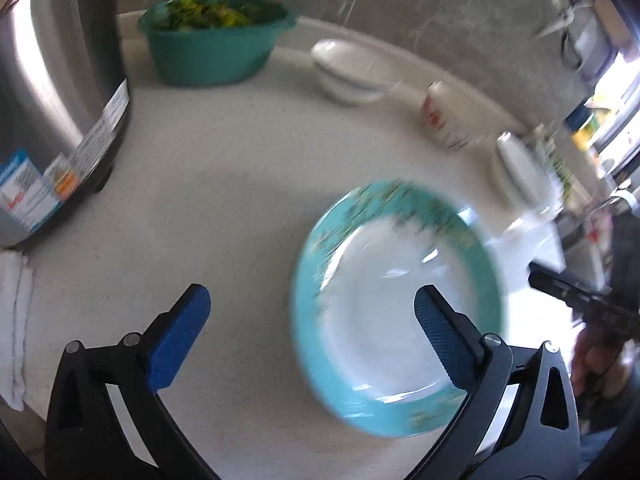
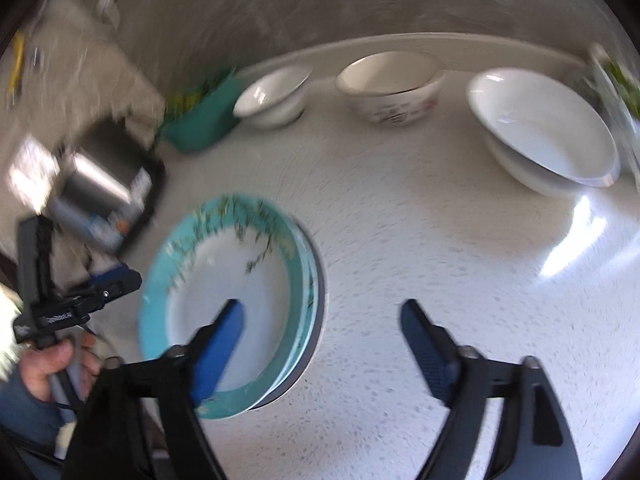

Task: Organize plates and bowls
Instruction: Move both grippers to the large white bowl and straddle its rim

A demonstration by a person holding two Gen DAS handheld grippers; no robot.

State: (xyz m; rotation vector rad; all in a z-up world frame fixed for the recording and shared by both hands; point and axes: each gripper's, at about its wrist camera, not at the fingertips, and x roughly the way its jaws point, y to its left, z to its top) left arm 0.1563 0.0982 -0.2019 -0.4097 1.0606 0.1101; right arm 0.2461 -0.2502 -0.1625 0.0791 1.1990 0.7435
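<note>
The right gripper (image 2: pixel 320 344) and the left gripper (image 1: pixel 312 336) both hang wide open and hold nothing above the stack of round white plates with teal rims (image 2: pixel 236 292), which sits flat on the speckled white counter (image 2: pixel 440 260), probably so more plates can go on top.

The right gripper (image 2: pixel 320 336) hangs wide apart at the bottom of the frame, its left finger over stacked teal-rimmed plates (image 2: pixel 232 304) at lower left. Three white bowls (image 2: pixel 542 130) line the table (image 2: pixel 440 248) across the top.
</note>
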